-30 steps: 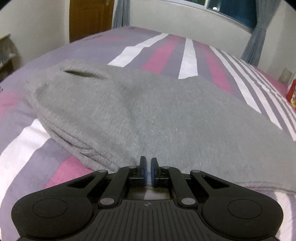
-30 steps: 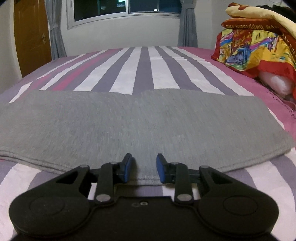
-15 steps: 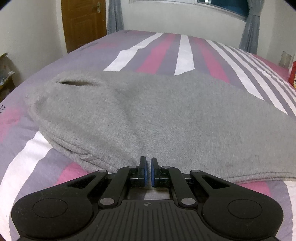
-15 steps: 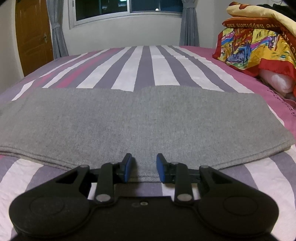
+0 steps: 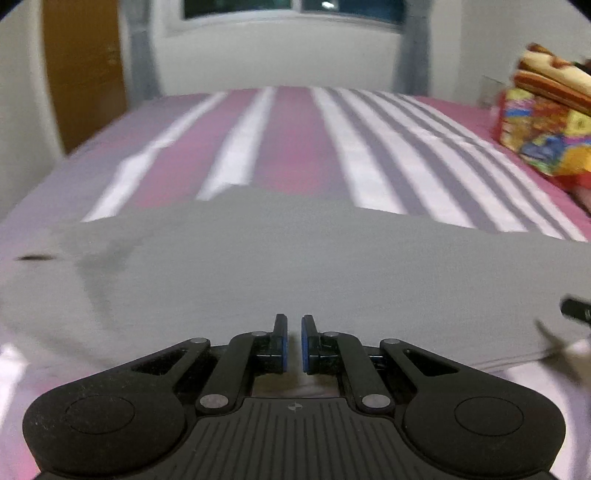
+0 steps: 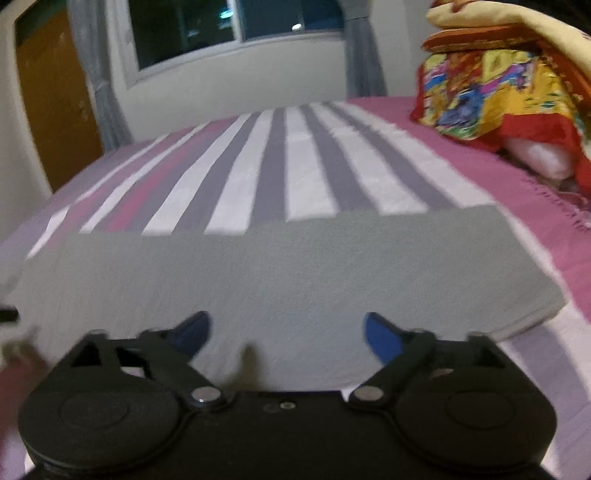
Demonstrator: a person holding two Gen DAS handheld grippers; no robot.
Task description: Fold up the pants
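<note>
The grey pants (image 5: 295, 266) lie folded in a long flat band across the striped bed (image 5: 295, 140); they also show in the right wrist view (image 6: 280, 273). My left gripper (image 5: 293, 341) hovers over the pants' near edge, its blue pads almost together with a thin gap and nothing between them. My right gripper (image 6: 286, 332) is wide open over the near edge, and empty. A dark tip of the right gripper (image 5: 576, 310) shows at the right edge of the left wrist view. Both views are motion-blurred.
A pile of colourful blankets (image 6: 509, 81) sits at the bed's right side, also in the left wrist view (image 5: 546, 125). A wooden door (image 5: 81, 74) stands far left, and a window with grey curtains (image 6: 236, 33) behind the bed.
My right gripper's jaws have opened wide. Both grippers have lifted and swung, and the left view now faces the window instead of the door side. The pants lie as before.
</note>
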